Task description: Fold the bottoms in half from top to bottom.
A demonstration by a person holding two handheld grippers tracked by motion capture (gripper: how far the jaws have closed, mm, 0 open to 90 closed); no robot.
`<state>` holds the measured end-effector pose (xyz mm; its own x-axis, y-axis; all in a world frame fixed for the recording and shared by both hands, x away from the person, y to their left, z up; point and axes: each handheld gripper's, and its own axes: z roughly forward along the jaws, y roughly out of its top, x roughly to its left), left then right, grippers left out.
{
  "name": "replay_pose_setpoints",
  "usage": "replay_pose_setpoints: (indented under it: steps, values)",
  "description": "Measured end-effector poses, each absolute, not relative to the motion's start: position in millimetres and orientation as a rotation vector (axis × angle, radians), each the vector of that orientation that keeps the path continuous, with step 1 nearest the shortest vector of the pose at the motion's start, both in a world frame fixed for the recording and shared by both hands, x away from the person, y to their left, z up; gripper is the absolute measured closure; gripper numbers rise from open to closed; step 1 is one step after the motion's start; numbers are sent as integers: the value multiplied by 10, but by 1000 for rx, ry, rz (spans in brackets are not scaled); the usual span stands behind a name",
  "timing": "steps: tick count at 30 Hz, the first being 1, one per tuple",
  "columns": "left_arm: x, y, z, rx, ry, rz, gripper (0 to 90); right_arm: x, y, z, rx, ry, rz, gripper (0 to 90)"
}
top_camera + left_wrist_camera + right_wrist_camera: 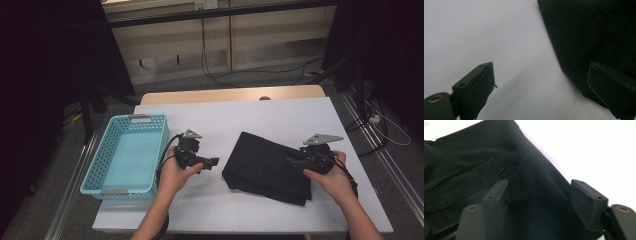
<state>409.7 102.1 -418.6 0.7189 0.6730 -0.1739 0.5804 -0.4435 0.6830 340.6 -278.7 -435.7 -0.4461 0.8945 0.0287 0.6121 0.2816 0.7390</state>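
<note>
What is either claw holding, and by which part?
Nothing: both claws are open, the left claw beside the folded black garment, the right claw over it.

In the high view the right gripper sits dark against the black cloth at centre right, so its jaw tips are hard to pick out there. The lower frame edge cuts both forearms. In the left gripper view the cloth runs off the top and right edges, and the right-hand jaw hides its lower corner. In the right gripper view the cloth leaves the frame at left and bottom; its folds blur near the jaws.
</note>
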Motion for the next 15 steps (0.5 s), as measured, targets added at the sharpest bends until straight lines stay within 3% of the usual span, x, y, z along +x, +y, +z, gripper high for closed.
replay_pose_setpoints:
  steps: [15]
  values:
    - [4015,761,-4347,2168,917,169,99,3400,-2727,-4385,1365,2139,971,214]
